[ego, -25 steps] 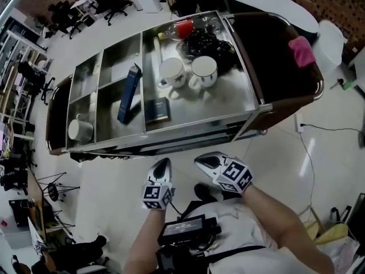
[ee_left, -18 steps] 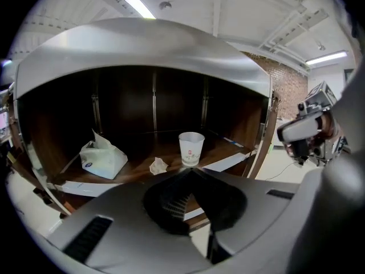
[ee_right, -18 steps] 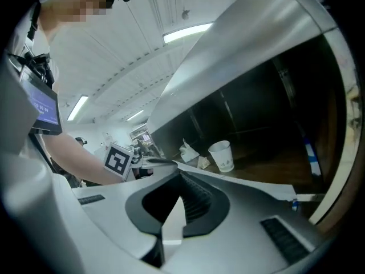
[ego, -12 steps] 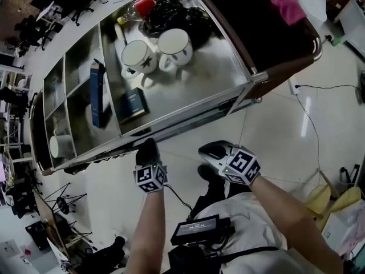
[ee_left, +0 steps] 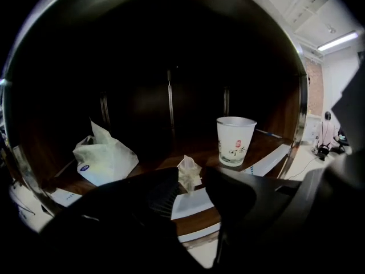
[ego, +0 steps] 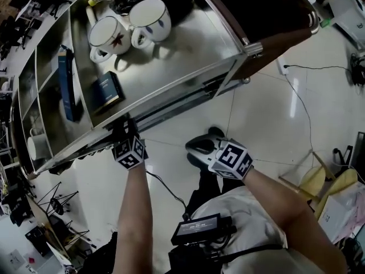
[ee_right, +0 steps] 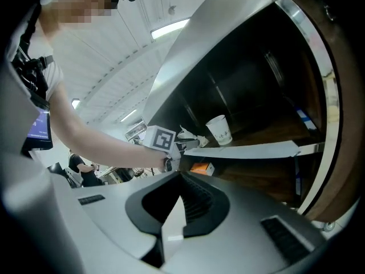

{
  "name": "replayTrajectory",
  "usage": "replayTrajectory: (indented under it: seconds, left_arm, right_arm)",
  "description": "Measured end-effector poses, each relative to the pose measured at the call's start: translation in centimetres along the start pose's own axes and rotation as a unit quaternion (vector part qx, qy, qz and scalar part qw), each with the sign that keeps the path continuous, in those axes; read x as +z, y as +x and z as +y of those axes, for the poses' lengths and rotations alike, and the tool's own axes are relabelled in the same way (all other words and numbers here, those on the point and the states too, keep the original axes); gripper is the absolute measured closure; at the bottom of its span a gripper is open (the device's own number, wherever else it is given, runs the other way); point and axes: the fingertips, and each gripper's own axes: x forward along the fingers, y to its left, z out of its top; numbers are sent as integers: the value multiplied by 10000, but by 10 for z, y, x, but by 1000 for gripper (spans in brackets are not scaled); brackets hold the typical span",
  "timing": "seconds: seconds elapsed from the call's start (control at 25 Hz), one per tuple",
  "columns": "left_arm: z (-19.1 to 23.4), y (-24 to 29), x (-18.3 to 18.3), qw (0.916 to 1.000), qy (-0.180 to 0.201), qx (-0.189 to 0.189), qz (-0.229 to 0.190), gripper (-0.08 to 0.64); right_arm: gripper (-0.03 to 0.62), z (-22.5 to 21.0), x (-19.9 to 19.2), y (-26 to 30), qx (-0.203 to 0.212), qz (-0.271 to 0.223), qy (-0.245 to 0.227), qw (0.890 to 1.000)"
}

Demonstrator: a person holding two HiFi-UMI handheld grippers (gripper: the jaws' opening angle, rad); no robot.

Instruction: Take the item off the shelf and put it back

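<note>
Inside the cart's dark lower shelf, a small crumpled white packet (ee_left: 188, 173) sits on a flat white box (ee_left: 197, 202). My left gripper (ee_left: 192, 182) points at it, and its jaws have just been opening. The packet shows in the gap at their tips, and the pads do not press on it. From above, only the left gripper's marker cube (ego: 130, 152) shows at the cart's front edge; its jaws are hidden under the steel top (ego: 188, 50). My right gripper (ego: 195, 145) hangs shut and empty in front of the cart, also seen as the right gripper (ee_right: 179, 177) in its own view.
A white paper cup (ee_left: 235, 140) stands on the shelf to the right and a white tissue bag (ee_left: 102, 157) lies to the left. Two mugs (ego: 128, 27), a blue box (ego: 67, 84) and a dark book (ego: 107, 91) rest on top. An orange item (ee_right: 199, 167) lies on a lower level.
My left gripper has moved forward from in front of my body to the cart, and its jaws have gone under the top's edge. The right gripper has sunk a little.
</note>
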Motion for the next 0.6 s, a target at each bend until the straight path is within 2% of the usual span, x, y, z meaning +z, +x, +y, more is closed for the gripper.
replayTrajectory:
  seconds: [0.2,0.36,0.6]
  left_arm:
    - [11,16,-4,9996,-88,154,221,405]
    - [14,19,-6,9992,25,271,308,548]
    - [11,10,3,9996,81,172,222,551]
  right_arm:
    - [586,1,-9,-12,-70,50,50,10000]
    - [586,-9,-10,-18,-186,20,92,9998]
    - [586,-8,0,-14,-138,-48,67,9999]
